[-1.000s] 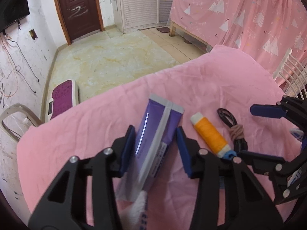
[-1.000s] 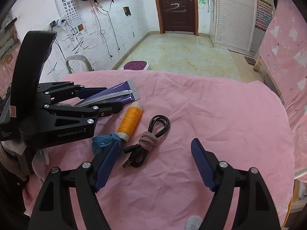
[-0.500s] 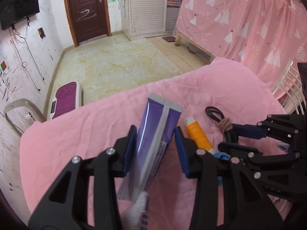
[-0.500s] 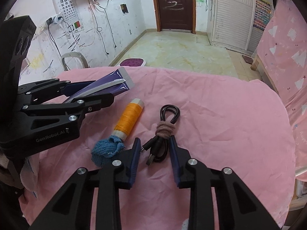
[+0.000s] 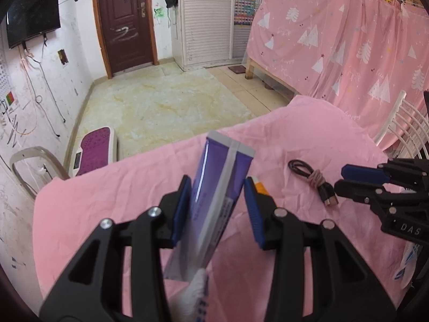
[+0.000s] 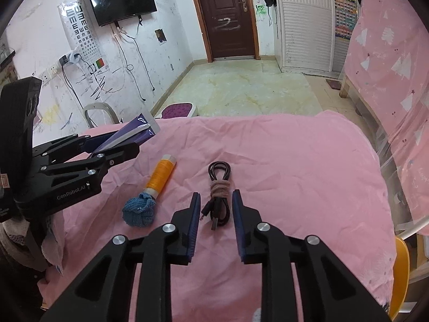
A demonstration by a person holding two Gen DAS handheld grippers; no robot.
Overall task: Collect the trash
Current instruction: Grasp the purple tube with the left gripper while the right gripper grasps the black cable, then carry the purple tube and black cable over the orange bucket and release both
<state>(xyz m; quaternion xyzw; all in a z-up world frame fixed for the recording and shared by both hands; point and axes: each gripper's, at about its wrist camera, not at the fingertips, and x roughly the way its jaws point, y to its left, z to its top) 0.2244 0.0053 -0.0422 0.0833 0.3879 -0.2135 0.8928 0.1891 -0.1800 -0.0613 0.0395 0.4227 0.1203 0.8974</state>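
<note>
Wrinkled pink cloth (image 6: 295, 161) covers a rounded table. Left gripper (image 5: 218, 209) clamps a glossy purple tube (image 5: 222, 177). Right gripper (image 6: 215, 220) has been closing, seemingly not yet pinching the coiled black cable (image 6: 218, 196).

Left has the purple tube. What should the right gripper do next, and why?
Probably lower the right gripper onto the cable before squeezing further. Its jaws have just been closing, but the cable lies flat on the pink cloth, its plug end between them with gaps on either side, seemingly ungripped.
</note>
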